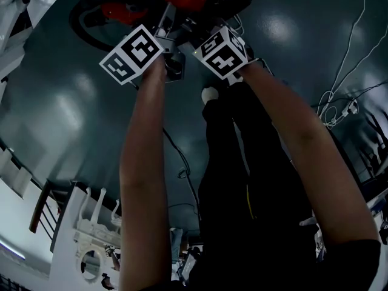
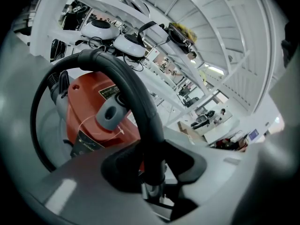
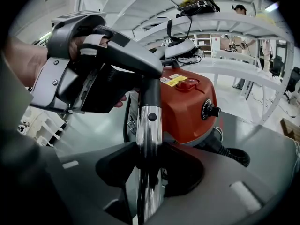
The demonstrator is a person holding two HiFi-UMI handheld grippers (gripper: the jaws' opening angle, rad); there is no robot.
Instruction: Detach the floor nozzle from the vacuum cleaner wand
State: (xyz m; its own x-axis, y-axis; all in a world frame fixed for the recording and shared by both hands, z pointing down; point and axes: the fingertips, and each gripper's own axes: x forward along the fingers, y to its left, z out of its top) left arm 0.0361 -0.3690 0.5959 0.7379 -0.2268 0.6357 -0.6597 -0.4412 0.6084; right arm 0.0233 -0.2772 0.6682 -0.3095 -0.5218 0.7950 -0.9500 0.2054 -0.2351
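Bare dark floor (image 1: 66, 120) lies open left of the left arm, and right of the right arm as far as the white cables (image 1: 339, 96). Straight ahead, the red vacuum cleaner (image 1: 121, 8) and its looped black hose (image 1: 82, 32) block the way. The left gripper (image 2: 152, 165) and right gripper (image 3: 149, 165) crowd together; the hose handle (image 2: 140, 107) and the chrome wand (image 3: 149, 125) fill the room between their fingers. A white rack (image 1: 85, 235) stands at lower left.

The wand (image 3: 149, 135) is polished metal, bright and mirror-smooth. The curved hose handle (image 2: 136, 97) is smooth, dull black plastic. The vacuum cleaner body (image 3: 187, 102) is glossy orange-red plastic, and its hose (image 3: 232, 154) is ribbed, matt black. The dark floor (image 1: 66, 102) is smooth, with a soft sheen.
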